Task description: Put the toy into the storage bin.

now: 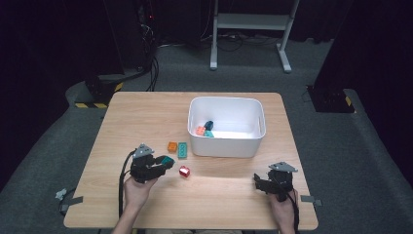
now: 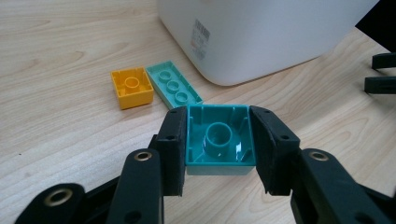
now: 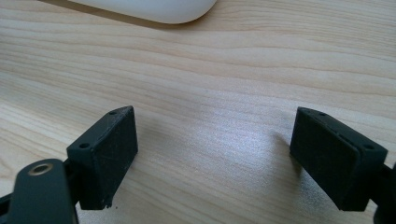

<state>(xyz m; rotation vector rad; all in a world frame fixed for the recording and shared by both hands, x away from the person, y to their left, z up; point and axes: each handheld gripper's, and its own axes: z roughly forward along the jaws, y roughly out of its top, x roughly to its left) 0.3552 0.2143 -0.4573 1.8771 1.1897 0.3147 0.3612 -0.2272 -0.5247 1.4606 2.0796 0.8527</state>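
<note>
**A:** Where is the teal brick (image 2: 219, 140)?

**B:** It sits between the pads of the left tool (image 1: 165, 162). The tool is clenched on it, one pad on each side. The hollow side of the brick faces the camera on that tool.

**A:** Where does it need to go, do you think?

**B:** I think into the white bin (image 1: 227, 146), where other bricks already lie. The bin is ahead of the left tool and off to its right. So the brick must go forward, to the right, and over the near wall.

**A:** What lies in between?

**B:** An orange brick (image 2: 132, 86) and a mint plate (image 2: 173, 84), touching side by side on the counter (image 1: 136, 117), just ahead of the tool. The plate's long side points toward the bin. A red block (image 1: 184, 171) sits just to the right of the tool.

**A:** And the right tool (image 1: 257, 181)?

**B:** It is wide apart and grasps nothing. It is well off from the teal brick, so the left one is nearer.

**A:** Which view helps most?

**B:** The left gripper view shows the grip up close. The high view shows inside the bin.
</note>
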